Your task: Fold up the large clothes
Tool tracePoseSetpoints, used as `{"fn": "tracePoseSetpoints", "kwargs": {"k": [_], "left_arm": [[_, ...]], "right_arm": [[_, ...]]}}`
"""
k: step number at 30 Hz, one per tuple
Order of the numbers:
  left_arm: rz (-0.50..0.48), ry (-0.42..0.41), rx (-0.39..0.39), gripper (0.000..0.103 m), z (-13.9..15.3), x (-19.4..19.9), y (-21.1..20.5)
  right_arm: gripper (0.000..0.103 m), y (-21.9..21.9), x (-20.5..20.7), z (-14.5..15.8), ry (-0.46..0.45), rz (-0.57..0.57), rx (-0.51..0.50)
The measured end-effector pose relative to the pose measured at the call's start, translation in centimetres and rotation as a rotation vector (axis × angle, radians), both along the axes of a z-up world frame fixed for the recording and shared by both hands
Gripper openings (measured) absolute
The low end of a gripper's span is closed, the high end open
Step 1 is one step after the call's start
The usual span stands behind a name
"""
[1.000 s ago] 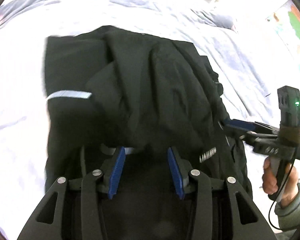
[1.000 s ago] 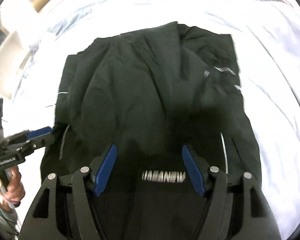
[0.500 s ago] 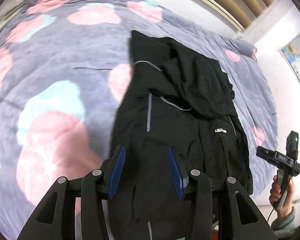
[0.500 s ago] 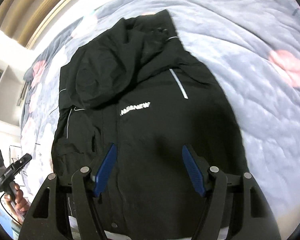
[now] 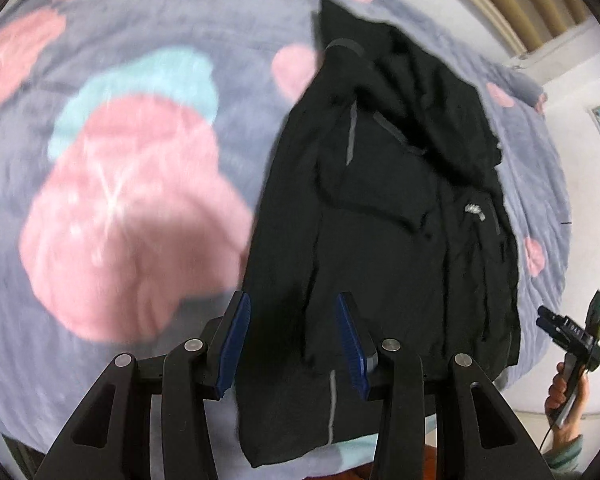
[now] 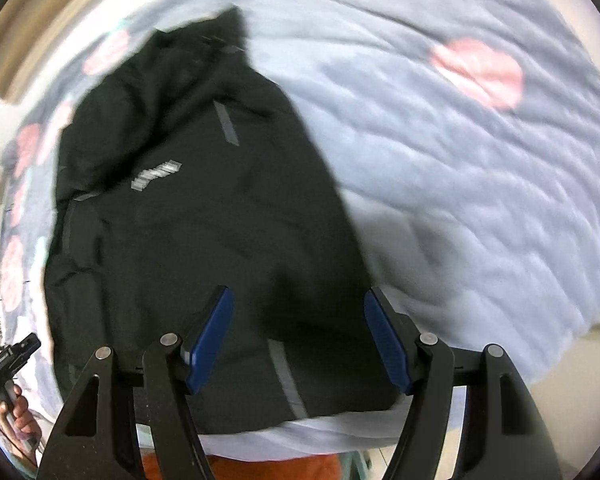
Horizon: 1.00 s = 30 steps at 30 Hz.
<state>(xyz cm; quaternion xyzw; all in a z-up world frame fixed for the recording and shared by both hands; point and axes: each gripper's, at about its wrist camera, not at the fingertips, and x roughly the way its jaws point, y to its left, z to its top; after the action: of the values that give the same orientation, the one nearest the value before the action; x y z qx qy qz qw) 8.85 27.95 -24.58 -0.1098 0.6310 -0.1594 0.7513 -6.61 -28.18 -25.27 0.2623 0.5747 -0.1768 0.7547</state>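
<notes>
Left wrist: black jacket on bedspread

Black jacket is laid out on the blanket, a grey one with pink and teal blobs, running from upper middle down to the bottom of the frame. Left gripper hangs over its lower edge, jaws apart, nothing pinched. Right gripper sits at the lower right in a hand, off the bed's edge.
</notes>
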Motion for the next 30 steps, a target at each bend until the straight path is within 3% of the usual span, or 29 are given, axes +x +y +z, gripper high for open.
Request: {"fn": "tracePoseSetpoints", "kwargs": {"k": [3, 7, 10, 13, 17, 22, 30], "left_arm": [[0.035, 0.061, 0.009, 0.046, -2.0, -0.7, 0.7], [0.115, 0.122, -0.034, 0.048, -4.0, -1.3, 2.2], [0.193, 0.160, -0.084, 0.062, -5.4, -1.6, 3.4], [0.229, 0.186, -0.127, 0.066, -6.5, -1.8, 3.8], [0.203, 0.192, -0.147, 0.069, -7.1, -1.9, 2.9], [0.129, 0.160, -0.061, 0.069, -6.7, -2.5, 0.5], [0.052, 0.172, -0.095, 0.067, -5.9, -5.1, -1.4]], "right_arm": [[0.072, -1.3, -1.4, -1.9, 0.039, -0.025, 0.025], [0.072, -2.5, -2.7, -4.4, 0.078, -0.041, 0.078], [0.072, -2.7, -3.0, -5.9, 0.088, -0.039, 0.110], [0.073, -2.8, -3.2, -6.8, 0.091, -0.043, 0.133], [0.074, -3.1, -3.5, -7.5, 0.076, -0.044, 0.179], [0.072, -2.7, -4.3, -7.3, 0.070, 0.016, 0.200], [0.068, -2.1, -5.8, -7.4, 0.057, 0.143, 0.235]]}}
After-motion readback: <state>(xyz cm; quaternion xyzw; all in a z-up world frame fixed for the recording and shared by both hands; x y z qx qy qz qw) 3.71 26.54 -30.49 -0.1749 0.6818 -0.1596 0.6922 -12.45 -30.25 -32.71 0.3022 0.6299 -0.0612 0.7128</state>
